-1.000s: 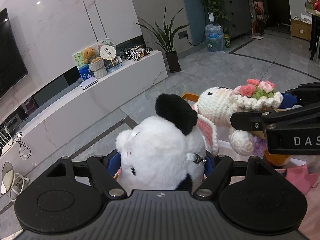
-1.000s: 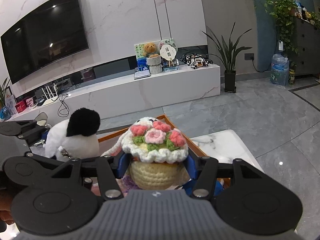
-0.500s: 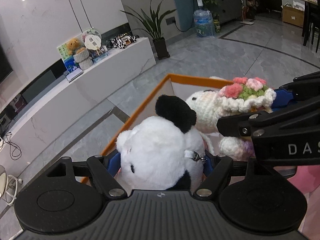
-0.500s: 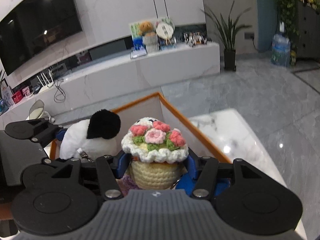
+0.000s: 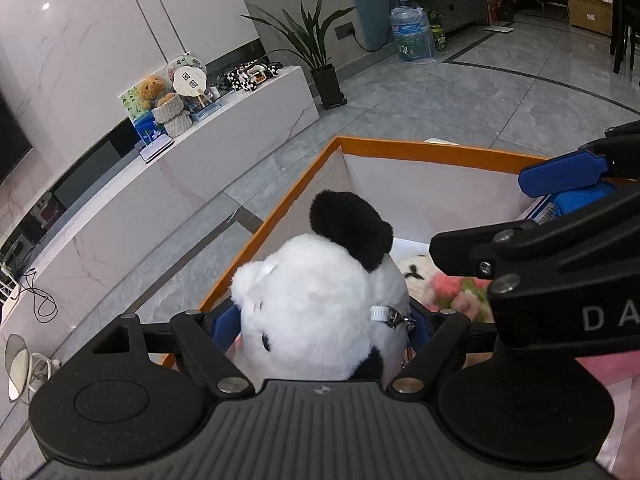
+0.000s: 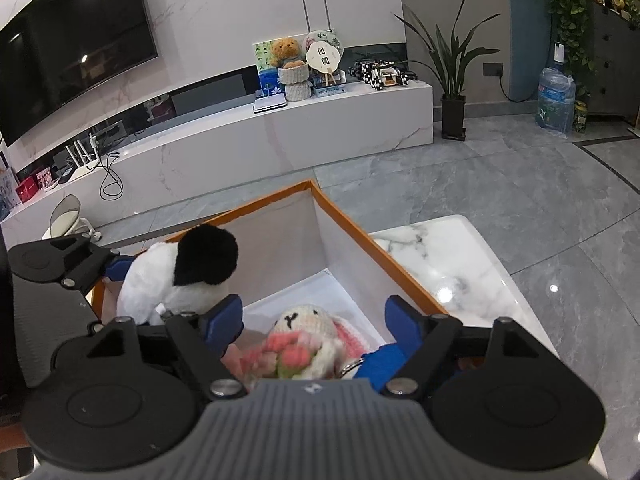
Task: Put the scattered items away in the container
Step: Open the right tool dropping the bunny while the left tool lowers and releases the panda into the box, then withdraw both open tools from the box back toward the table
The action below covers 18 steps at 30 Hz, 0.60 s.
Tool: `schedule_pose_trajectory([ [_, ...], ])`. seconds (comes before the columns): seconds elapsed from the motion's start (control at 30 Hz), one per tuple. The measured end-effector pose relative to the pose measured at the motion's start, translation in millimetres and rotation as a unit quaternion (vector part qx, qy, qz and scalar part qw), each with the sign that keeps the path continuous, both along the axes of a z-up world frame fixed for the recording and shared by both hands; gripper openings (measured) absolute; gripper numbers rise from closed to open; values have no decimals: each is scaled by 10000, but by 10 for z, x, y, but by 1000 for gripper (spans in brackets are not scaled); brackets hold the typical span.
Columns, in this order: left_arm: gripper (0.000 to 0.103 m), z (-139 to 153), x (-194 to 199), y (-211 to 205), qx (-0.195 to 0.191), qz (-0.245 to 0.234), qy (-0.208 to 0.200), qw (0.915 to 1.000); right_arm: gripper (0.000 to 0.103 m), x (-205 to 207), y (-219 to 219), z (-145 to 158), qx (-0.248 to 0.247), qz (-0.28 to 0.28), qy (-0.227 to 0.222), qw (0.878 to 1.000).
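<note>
A white box with an orange rim stands below both grippers. My left gripper has its blue pads on either side of a black-and-white panda plush; it holds the plush above the box's left side, and its jaws are opening. In the right wrist view the panda is still held above the rim. My right gripper is opening, its pads wide apart. A crochet bunny with pink flowers lies blurred in the box below it, touched by neither pad.
A blue packet lies in the box by the right gripper's finger. The box rests on a white marble table, with pink cloth at its near right. Beyond are grey floor and a long white TV bench.
The right gripper's jaws have spread and the crochet bunny has dropped out of them into the box. The left gripper has sunk a little towards the box with the panda.
</note>
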<state>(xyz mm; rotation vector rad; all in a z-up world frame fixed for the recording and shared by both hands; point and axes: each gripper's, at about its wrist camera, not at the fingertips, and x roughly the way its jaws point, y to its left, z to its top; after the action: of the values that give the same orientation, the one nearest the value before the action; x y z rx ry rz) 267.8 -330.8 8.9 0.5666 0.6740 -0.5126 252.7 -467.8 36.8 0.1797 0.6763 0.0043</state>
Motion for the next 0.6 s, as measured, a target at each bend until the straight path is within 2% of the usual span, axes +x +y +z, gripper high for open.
schedule_pose_trajectory([
  [0.6,96,237,-62,61,-348,90,-269,9990,80,-72,-63,193,157,-145,-344,9992],
])
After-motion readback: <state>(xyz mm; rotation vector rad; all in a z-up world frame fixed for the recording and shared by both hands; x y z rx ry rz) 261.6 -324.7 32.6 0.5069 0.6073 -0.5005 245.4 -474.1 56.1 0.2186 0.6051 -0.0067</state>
